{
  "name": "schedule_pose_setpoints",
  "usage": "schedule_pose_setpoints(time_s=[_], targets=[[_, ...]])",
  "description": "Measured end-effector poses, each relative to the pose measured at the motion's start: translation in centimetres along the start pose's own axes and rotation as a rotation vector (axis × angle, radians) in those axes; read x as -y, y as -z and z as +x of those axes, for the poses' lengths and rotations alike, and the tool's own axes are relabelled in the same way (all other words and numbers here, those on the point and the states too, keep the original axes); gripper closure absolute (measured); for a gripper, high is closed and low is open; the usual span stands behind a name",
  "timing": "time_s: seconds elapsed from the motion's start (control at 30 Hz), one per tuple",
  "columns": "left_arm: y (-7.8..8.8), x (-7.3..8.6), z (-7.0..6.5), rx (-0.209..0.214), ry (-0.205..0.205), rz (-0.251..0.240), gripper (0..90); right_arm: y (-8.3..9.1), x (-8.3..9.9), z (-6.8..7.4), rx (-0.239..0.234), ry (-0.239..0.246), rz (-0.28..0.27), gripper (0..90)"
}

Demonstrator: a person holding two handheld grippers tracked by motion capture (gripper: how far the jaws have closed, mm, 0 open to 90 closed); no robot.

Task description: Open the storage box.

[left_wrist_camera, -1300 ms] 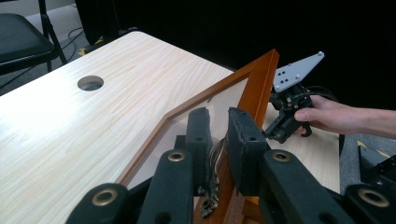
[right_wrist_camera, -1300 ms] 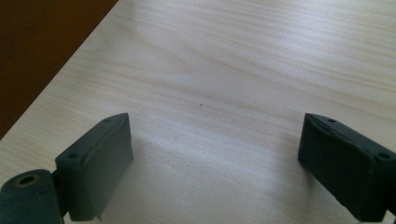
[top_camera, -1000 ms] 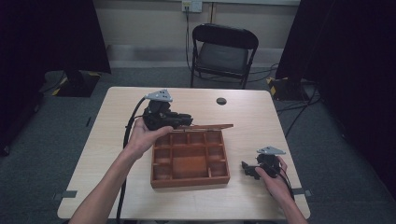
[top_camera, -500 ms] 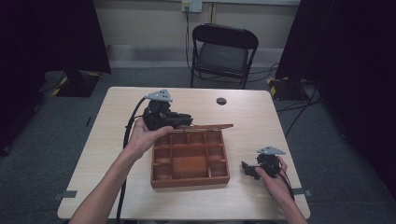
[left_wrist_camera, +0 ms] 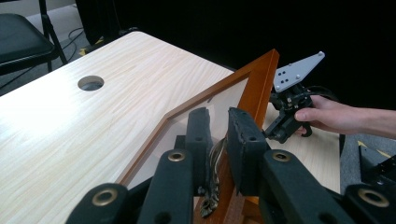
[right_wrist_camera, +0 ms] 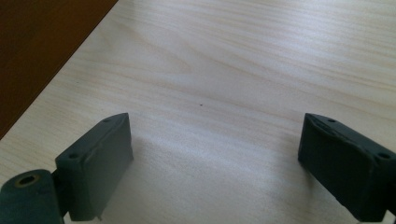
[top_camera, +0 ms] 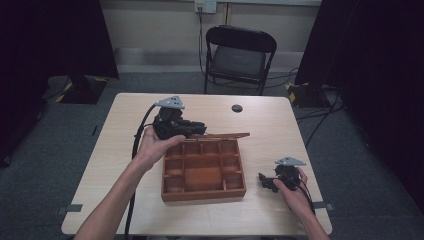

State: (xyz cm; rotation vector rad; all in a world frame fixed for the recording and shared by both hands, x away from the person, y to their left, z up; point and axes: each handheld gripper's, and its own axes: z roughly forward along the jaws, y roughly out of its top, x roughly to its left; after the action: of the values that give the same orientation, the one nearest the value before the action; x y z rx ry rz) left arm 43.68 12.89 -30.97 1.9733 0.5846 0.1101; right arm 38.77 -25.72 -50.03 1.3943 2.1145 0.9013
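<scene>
A brown wooden box with several compartments sits mid-table. Its glass-paned lid is raised at the far edge. My left gripper reaches in from the box's far left corner, shut on the brass clasp on the lid frame; in the left gripper view my left gripper has its pads on either side of that clasp. My right gripper rests low on the table to the right of the box. In the right gripper view my right gripper stands open over bare tabletop, the box wall at its left.
A round cable hole lies in the tabletop behind the box. A black folding chair stands beyond the table's far edge. Dark curtains hang on both sides. My right gripper and the hand holding it appear past the lid in the left gripper view.
</scene>
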Motion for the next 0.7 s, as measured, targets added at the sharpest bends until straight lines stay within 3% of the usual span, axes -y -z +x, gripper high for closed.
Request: schedule_pose_setpoints(time_s=[0.7], targets=[[0.0,-0.01,0.03,0.002,0.005,0.0,78.9,0.0,0.0,0.0,0.0,-0.001,0.0,9.1]])
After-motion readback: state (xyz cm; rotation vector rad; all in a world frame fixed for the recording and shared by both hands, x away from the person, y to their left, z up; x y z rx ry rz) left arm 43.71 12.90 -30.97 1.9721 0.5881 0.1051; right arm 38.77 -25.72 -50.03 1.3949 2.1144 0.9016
